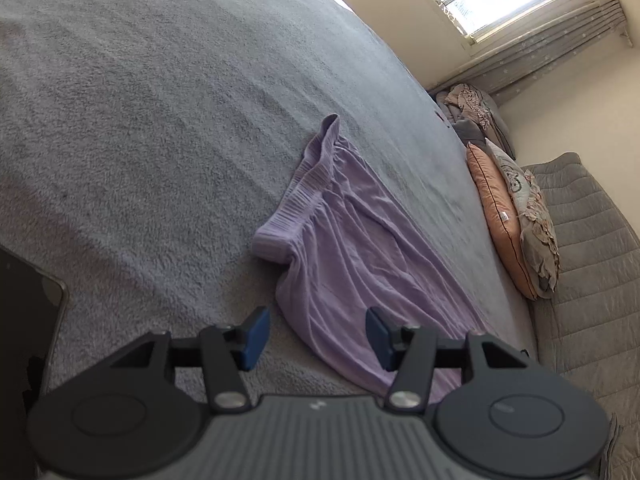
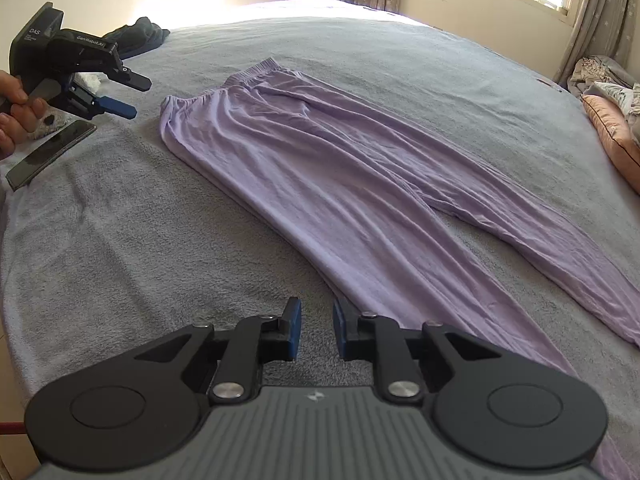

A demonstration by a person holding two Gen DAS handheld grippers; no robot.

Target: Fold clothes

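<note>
The trousers (image 2: 340, 168), pale lilac with an elastic waistband, lie spread out flat on the grey blanket (image 2: 120, 240) that covers the bed, waistband at the far left and both legs running toward the near right; the two legs part slightly past the knee and the cloth is rumpled in long soft folds. The blanket reaches well beyond the trousers on every side. Beyond the trousers, at the far right edge of the bed, pillows (image 1: 516, 220) stand on their edges, one of them peach-coloured, with a bundle of bedding behind them and a curtain (image 1: 560, 40) hanging under the window. Far behind the trousers' waistband a dark garment (image 2: 140, 34) lies crumpled on the blanket. To the left of the waistband a phone (image 2: 52, 152) lies flat on the blanket, dark screen up. The left gripper (image 2: 134, 98), held in a hand (image 2: 16, 112), hovers above the blanket just left of the waistband, its fingers spread apart and holding nothing; in its own camera the gripper (image 1: 316, 338) points over the nearer leg of the trousers. The right gripper (image 2: 317, 330) sits low by the near edge of the trousers, close to the lower leg, its blue pads (image 2: 294, 330) a small gap apart with only blanket between them
</note>
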